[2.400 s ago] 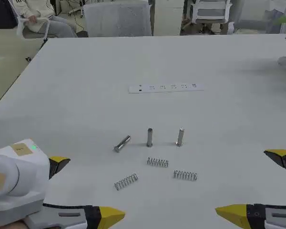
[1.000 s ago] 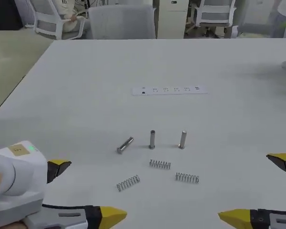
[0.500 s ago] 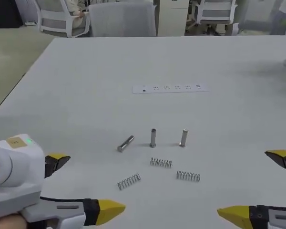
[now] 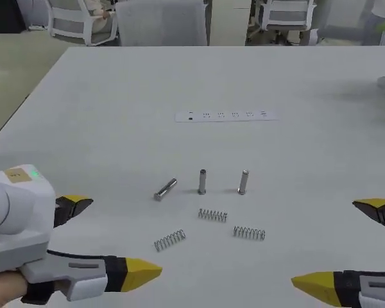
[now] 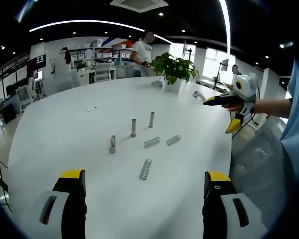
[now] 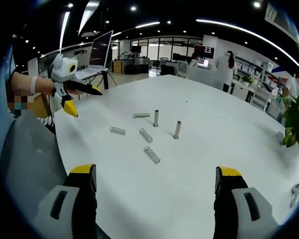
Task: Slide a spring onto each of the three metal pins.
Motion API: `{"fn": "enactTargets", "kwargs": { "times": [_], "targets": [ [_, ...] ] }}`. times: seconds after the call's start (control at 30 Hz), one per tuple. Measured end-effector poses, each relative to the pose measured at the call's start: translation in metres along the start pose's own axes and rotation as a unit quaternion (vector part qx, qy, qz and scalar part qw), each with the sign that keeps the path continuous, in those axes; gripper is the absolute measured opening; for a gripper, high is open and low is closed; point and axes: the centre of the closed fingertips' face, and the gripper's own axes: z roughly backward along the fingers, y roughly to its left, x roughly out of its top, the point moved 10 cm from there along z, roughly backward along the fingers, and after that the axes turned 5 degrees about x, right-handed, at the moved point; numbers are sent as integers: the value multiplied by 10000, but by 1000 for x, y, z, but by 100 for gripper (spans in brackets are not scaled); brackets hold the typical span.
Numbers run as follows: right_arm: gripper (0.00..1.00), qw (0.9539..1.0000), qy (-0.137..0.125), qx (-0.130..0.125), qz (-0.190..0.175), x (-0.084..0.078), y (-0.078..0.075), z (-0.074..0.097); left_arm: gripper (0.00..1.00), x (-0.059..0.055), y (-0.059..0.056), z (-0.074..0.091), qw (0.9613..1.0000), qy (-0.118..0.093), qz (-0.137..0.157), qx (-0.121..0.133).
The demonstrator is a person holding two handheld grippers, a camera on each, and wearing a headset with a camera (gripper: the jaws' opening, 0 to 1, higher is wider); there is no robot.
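Three metal pins stand in a row on the white table: one lying on its side [image 4: 165, 189], two upright [image 4: 202, 181] [image 4: 243, 182]. Three loose springs lie just in front of them [image 4: 170, 240] [image 4: 212, 215] [image 4: 249, 233]. My left gripper [image 4: 115, 237] hovers open at the near left, short of the left spring, nothing between its yellow tips. My right gripper [image 4: 333, 244] is open at the near right, apart from the right spring. The left gripper view has the pins [image 5: 133, 128] and springs [image 5: 145, 169] ahead of my left gripper [image 5: 142, 181]; the right gripper view has them [image 6: 156, 118] [image 6: 152, 154] ahead of my right gripper [image 6: 157, 172].
A white power strip [image 4: 223, 116] lies flat beyond the pins. Office chairs [image 4: 160, 22] stand at the table's far edge. A potted plant [image 5: 174, 67] sits at one end of the table. The table's left edge [image 4: 25, 102] runs diagonally.
The head camera has shifted a little. My left gripper has risen slightly at the near left. Pins, springs and the right gripper stay where they were.
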Motion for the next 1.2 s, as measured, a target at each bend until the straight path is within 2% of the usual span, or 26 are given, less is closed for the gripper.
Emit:
{"fn": "enactTargets", "kwargs": {
  "times": [0.43, 0.53, 0.7, 0.9, 1.2],
  "targets": [
    [99, 10000, 81, 54, -20, -3, -2, -4, 97, -1, 0, -3, 10000, 67, 4, -46],
    [99, 9999, 99, 85, -31, -2, -4, -6, 96, -1, 2, -5, 9999, 107, 85, -63],
    [99, 9997, 205, 120, 88, -2, -6, -8, 96, 0, 7, -6, 9998, 185, 45, -56],
    [98, 9995, 230, 200, 68, -3, -7, -12, 95, 2, 10, -10, 9997, 221, 19, -82],
    [97, 9992, 302, 269, 71, -6, -10, -19, 94, 0, 13, -20, 9992, 355, -74, -151]
  ]
}}
